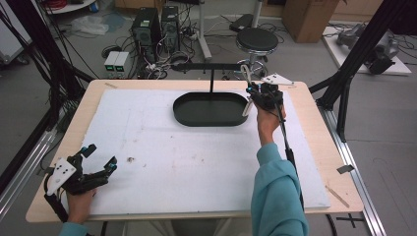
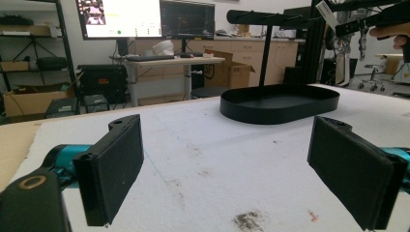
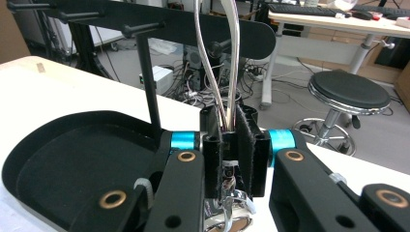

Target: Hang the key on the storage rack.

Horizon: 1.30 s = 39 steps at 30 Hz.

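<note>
So I've got my right gripper (image 3: 231, 145) clamped tight on a thin, glossy silver strap loop (image 3: 227, 58), held up over the right end of the matte black oval metal tray (image 1: 211, 110) with its upright post and crossbar, near the bench's far edge. My left gripper (image 1: 101, 158) sits wide open with nothing in it at the near-left corner, over the rough, stained white foam mat (image 1: 196, 162).

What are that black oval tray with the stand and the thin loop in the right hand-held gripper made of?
The tray looks like matte black painted metal: thin, even rim, dull sheen. The loop seems a pale, glossy strap or band, possibly leather or plastic; it bends smoothly above the right hand-held gripper, whose jaws are shut on it.
</note>
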{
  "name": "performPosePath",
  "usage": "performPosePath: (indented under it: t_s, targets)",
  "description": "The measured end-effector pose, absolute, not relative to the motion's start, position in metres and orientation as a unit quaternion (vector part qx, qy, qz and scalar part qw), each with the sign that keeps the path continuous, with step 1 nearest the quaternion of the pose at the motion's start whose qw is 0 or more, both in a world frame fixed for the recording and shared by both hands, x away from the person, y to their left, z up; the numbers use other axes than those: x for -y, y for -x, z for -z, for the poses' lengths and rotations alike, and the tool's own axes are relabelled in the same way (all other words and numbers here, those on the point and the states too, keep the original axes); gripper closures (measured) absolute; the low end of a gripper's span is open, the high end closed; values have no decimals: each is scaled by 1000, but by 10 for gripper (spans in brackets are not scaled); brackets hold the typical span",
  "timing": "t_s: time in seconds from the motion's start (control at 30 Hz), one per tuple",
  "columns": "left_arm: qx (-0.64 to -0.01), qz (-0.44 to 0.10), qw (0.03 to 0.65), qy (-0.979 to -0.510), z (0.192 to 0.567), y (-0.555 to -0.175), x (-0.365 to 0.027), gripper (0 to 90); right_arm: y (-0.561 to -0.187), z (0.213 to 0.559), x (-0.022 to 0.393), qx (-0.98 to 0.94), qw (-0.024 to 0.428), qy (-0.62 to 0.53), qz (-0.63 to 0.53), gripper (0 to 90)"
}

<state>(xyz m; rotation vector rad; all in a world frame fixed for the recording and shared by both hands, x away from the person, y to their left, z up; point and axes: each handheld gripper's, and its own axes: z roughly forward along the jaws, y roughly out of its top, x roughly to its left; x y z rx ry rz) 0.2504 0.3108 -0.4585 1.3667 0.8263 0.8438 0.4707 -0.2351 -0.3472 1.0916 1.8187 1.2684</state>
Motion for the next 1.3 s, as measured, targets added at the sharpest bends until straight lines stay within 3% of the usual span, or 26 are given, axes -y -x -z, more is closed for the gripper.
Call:
performPosePath:
  t_s: [1.3]
  targets:
    - [-359,-367,620,-594,458,-250,-311,132,-486,364,221,-688,341,-443,-464,822]
